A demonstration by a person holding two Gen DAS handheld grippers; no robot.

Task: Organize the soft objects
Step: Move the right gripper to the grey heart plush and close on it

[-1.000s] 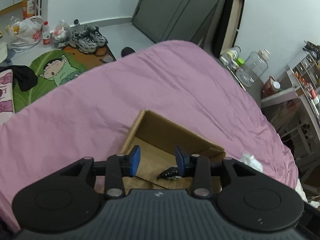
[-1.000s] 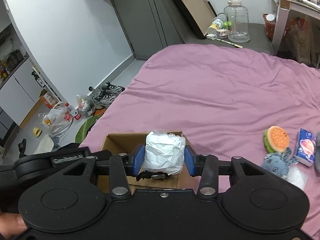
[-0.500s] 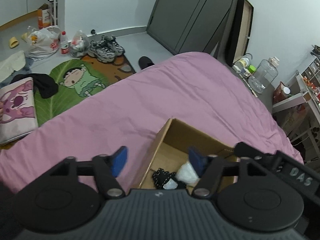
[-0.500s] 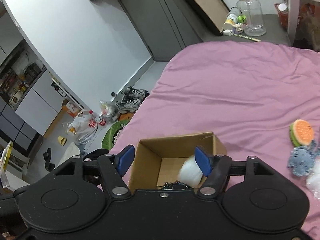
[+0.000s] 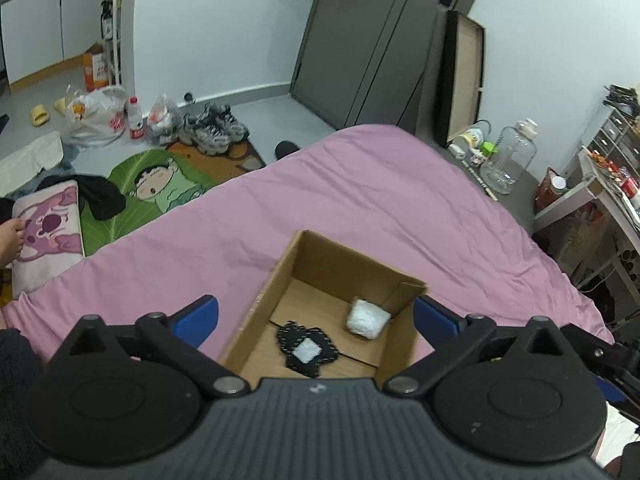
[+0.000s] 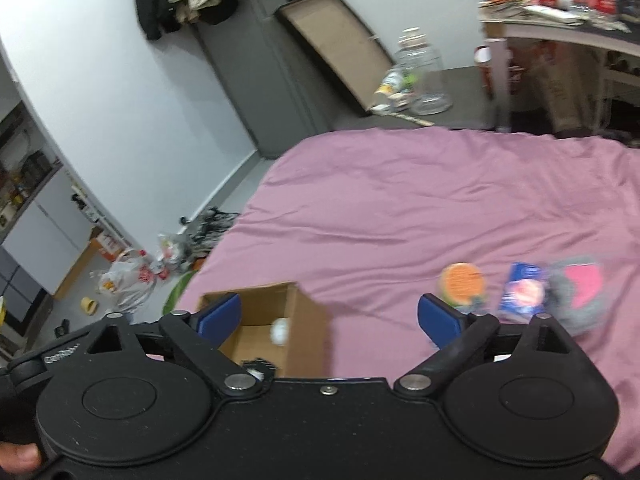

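Two soft items lie in my cardboard box: a white bundle and a black pouch; both my left gripper and right gripper gape wide, holding nothing; the orange plush, blue tissue pack and grey-pink plush wait on the pink bedsheet.

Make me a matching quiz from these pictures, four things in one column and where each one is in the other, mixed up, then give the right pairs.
Things:
1. white wrapped bundle
2. black knitted piece
3. orange round plush
4. sneakers

Places:
A. on the floor by the door
B. on the pink bedsheet, outside the box
C. far right corner of the cardboard box
D. box floor, nearer the left gripper

Pairs: 1-C, 2-D, 3-B, 4-A
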